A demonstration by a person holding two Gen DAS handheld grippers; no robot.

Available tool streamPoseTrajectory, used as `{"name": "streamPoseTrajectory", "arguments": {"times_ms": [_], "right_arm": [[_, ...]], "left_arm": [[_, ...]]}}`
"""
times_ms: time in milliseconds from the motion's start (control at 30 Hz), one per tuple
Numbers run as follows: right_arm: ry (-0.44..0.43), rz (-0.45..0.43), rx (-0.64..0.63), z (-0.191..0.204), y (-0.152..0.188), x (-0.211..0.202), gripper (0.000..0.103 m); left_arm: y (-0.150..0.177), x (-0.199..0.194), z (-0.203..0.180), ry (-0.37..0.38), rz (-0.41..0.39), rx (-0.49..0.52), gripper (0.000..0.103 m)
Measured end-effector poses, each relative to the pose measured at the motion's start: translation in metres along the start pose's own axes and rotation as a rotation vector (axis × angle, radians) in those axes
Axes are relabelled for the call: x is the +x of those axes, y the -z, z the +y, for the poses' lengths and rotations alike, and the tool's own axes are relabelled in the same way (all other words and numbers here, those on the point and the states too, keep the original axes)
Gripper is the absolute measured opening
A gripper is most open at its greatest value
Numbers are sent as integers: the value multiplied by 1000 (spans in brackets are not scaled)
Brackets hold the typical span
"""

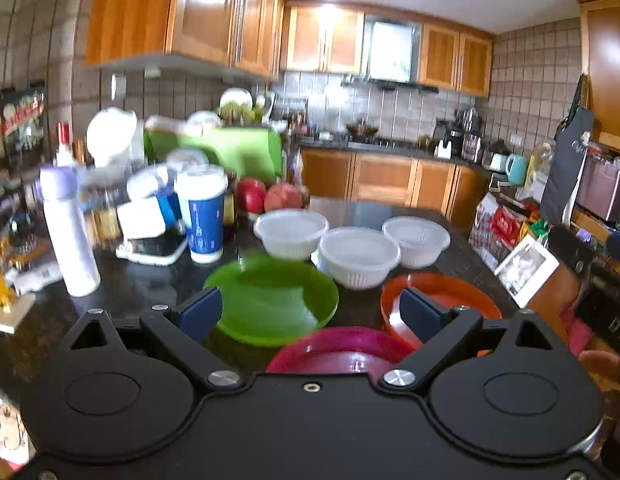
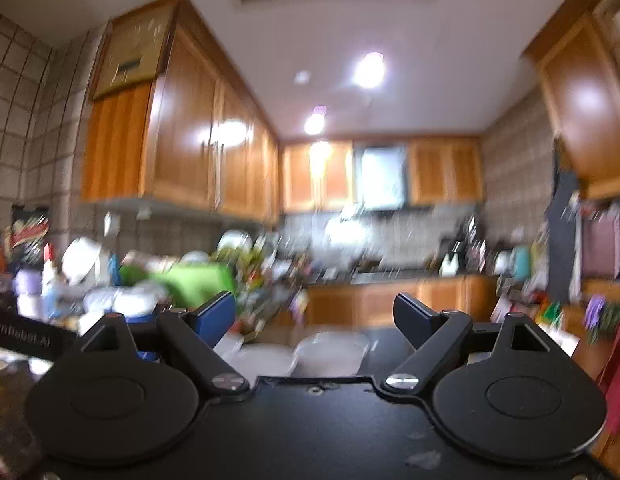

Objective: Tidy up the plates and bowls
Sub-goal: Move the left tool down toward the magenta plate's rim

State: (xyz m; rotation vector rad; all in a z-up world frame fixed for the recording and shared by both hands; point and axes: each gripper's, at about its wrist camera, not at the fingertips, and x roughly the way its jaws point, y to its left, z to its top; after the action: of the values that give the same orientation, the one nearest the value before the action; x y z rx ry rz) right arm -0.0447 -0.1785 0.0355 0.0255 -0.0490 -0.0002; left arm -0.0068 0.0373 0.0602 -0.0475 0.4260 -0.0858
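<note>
On the dark counter (image 1: pixel 130 292) lie a green plate (image 1: pixel 270 300), a magenta plate (image 1: pixel 342 350) and an orange plate (image 1: pixel 446 300). Behind them stand three white bowls, left (image 1: pixel 290 232), middle (image 1: pixel 358 256) and right (image 1: pixel 416 238). My left gripper (image 1: pixel 310 312) is open and empty, hovering above the plates. My right gripper (image 2: pixel 314 316) is open and empty, raised and tilted up; its blurred view shows two white bowls, one on the left (image 2: pixel 262 356) and one on the right (image 2: pixel 330 352), just below the fingers.
A white bottle (image 1: pixel 70 232), a blue cup (image 1: pixel 204 212), a phone (image 1: pixel 154 250) and two red fruits (image 1: pixel 270 196) crowd the counter's left and back. A green board (image 1: pixel 238 152) and dishes stand behind. Bags and a picture frame (image 1: pixel 526 268) sit right.
</note>
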Motion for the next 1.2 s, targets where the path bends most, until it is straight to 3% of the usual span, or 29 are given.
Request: {"name": "streamPoseTrajectory", "arguments": {"times_ms": [100,233,500,733,833,933,1067,1200], "right_arm": [[-24,-43,-19,0,-6,-3,103],[-79,-30,-34,0,-4,0,96],[-240,310,32,-9,16,41,83],[-256,556,22,2,52,62,80],[-241,637,41,5,65,62,79],[-204,677,39,10,75,64,76],[-174,705,60,14,81,70,72],[-136,740,75,18,85,76,51]], "left_arm": [[1,0,-1,-15,-36,-10,95],[5,9,4,-11,19,-19,91],[24,43,21,51,241,-11,87],[41,66,34,69,388,17,86],[45,72,37,67,408,31,76],[46,78,40,101,443,44,75],[48,87,45,132,492,42,61],[47,92,47,145,504,61,61]]}}
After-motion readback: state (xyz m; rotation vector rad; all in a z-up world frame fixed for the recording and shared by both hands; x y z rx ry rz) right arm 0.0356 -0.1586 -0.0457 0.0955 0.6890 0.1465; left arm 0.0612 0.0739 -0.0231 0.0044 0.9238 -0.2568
